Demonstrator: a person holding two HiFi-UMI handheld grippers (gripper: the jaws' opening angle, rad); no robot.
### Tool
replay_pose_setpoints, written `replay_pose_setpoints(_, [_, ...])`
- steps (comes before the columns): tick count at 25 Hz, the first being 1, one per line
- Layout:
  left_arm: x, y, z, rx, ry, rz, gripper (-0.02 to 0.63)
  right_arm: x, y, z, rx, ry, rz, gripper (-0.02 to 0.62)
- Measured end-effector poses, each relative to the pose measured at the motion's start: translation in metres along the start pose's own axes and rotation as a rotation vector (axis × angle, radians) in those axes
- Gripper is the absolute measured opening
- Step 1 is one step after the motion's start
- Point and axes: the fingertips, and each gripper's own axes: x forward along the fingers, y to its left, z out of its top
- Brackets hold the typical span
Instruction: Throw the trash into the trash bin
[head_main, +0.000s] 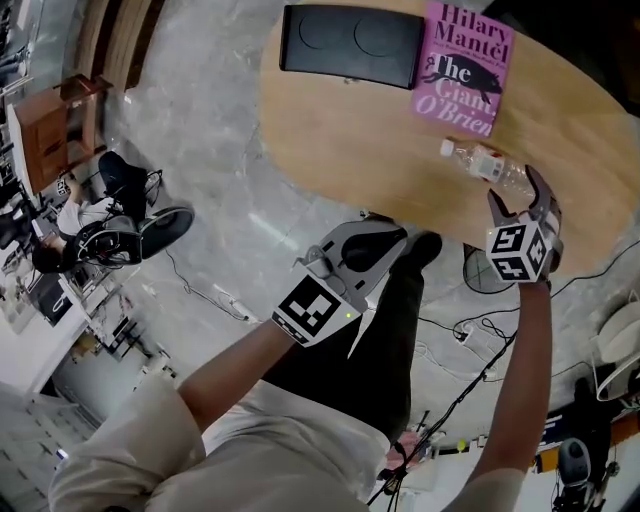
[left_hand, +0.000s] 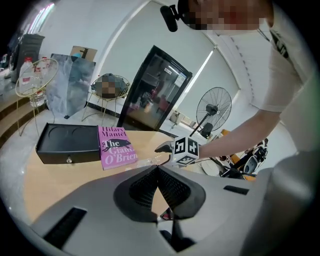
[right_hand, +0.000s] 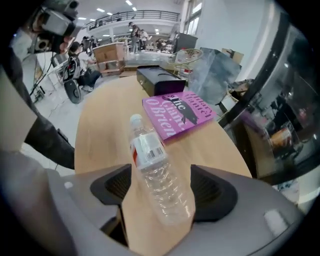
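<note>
Gripper in left hand (head_main: 385, 243), jaws together, empty, off near edge of oval wooden table (head_main: 350, 140), black rectangular box (head_main: 350, 45) and pink paperback book (head_main: 462, 68) toward its far edge, clear plastic bottle (right_hand: 152, 165) by the near edge, right gripper (head_main: 520, 195) with jaws apart astride it.

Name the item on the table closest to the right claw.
The clear plastic bottle: it lies on its side between the right claw's open jaws; the pink book and black box sit farther along the table.
</note>
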Motion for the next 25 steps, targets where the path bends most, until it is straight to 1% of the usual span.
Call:
replay_pose_setpoints(3, [0.008,0.008,-0.012,-0.015,0.002,0.004,0.008,0.017,0.002,-0.005,-0.090,0.026,0.043,0.382])
replay_pose_setpoints(8, [0.021,0.023,-0.028,-0.026,0.007,0.012,0.008,0.041,0.012,-0.013,-0.150,0.054,0.125,0.380])
replay_pose_setpoints(9, [0.023,0.025,-0.030,-0.027,0.007,0.013,0.008,0.044,0.014,-0.013,-0.162,0.052,0.131,0.373])
replay_pose_setpoints(10, [0.025,0.027,-0.031,-0.029,0.007,0.012,0.008,0.045,0.016,-0.013,-0.171,0.045,0.131,0.345])
replay_pose_setpoints(11, [0.026,0.027,-0.033,-0.034,0.008,0.011,0.008,0.046,0.017,-0.011,-0.175,0.036,0.127,0.337])
replay_pose_setpoints(15, [0.030,0.025,-0.040,-0.035,0.020,0.003,0.008,0.042,0.023,-0.011,-0.155,0.015,0.124,0.322])
replay_pose_setpoints(20, [0.035,0.014,-0.044,0.001,0.039,-0.025,0.008,0.027,0.033,-0.020,-0.108,0.004,0.124,0.321])
replay_pose_setpoints(25, [0.044,-0.003,-0.050,0.045,0.064,-0.052,0.008,0.009,0.043,-0.039,-0.065,0.007,0.122,0.321])
